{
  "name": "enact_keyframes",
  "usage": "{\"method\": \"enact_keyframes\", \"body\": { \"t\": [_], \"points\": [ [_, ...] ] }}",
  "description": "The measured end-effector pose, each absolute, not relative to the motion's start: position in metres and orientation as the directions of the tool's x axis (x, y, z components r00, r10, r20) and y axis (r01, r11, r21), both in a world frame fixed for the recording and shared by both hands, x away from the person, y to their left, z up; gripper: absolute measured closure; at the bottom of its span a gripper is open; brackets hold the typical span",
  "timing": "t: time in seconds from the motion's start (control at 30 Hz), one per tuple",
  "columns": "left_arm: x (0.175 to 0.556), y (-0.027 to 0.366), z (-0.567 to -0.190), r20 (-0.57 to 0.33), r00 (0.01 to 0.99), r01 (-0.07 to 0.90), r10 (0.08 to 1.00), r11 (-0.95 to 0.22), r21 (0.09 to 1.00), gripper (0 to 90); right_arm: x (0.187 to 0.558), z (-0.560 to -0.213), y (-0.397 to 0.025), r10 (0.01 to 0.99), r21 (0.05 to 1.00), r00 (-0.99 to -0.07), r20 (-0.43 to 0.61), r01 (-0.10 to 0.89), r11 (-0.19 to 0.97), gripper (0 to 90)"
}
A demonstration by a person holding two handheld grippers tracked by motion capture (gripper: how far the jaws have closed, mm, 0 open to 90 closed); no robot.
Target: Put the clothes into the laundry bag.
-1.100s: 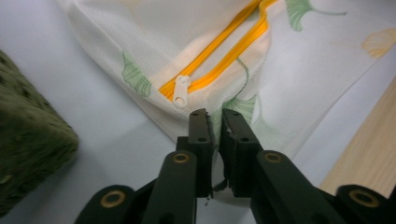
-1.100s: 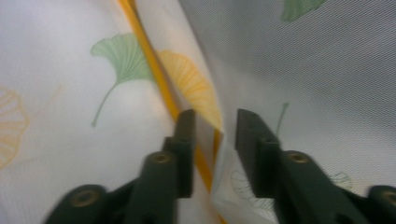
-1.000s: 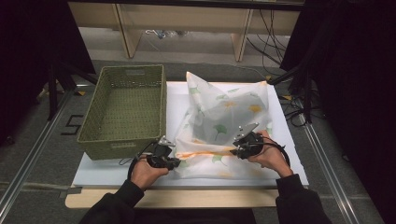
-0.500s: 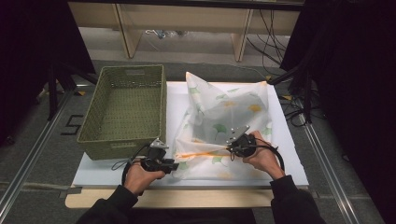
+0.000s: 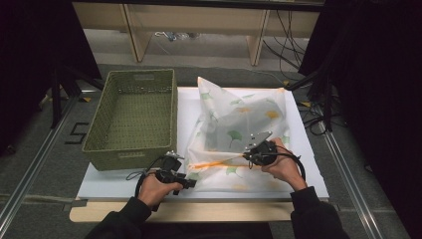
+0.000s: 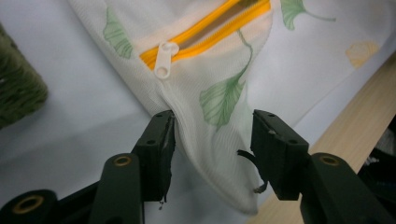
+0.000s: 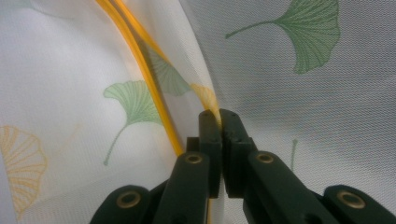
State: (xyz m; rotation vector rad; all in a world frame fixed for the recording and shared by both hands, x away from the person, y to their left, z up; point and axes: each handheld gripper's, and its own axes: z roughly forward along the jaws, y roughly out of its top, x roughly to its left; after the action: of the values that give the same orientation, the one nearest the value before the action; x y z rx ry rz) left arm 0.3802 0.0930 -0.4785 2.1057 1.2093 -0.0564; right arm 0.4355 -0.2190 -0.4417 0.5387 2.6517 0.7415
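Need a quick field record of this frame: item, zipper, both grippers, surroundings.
item: white mesh bag with leaf print, lying on the white table
zipper: orange, partly open, white pull near the bag's corner
left gripper: open, jaws either side of the bag's corner
right gripper: shut on the bag at the zipper edge
basket: green, left of the bag

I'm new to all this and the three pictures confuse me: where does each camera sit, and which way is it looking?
High view: above the person's side, looking forward and down on the table, green basket and leaf-print mesh bag; both forearms enter from below.
Left gripper view: rides the left gripper, open jaws astride the bag's corner.
Right gripper view: rides the right gripper, shut on the bag by the orange zipper.
All three share the bag.
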Motion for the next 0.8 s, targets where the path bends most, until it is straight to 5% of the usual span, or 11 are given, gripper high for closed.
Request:
{"method": "enact_keyframes", "body": {
  "t": [0.2,0.3,0.53,0.8],
  "points": [
    [0.382,0.092,-0.482,-0.355,0.573,0.756,0.738,-0.311,0.576,70.2,0.436,-0.442,-0.219,0.434,0.556,-0.875,-0.215,0.256,0.791,89.3],
    [0.386,0.099,-0.486,-0.436,0.526,0.789,0.730,-0.228,0.570,68.7,0.436,-0.443,-0.219,0.432,0.555,-0.877,-0.212,0.256,0.791,89.3],
    [0.388,0.094,-0.483,-0.408,0.539,0.775,0.737,-0.243,0.584,60.1,0.437,-0.443,-0.219,0.430,0.556,-0.878,-0.209,0.255,0.791,89.0],
    [0.383,0.087,-0.477,-0.295,0.605,0.698,0.739,-0.314,0.644,84.4,0.438,-0.443,-0.220,0.426,0.554,-0.880,-0.210,0.252,0.793,88.7]
  ]
}}
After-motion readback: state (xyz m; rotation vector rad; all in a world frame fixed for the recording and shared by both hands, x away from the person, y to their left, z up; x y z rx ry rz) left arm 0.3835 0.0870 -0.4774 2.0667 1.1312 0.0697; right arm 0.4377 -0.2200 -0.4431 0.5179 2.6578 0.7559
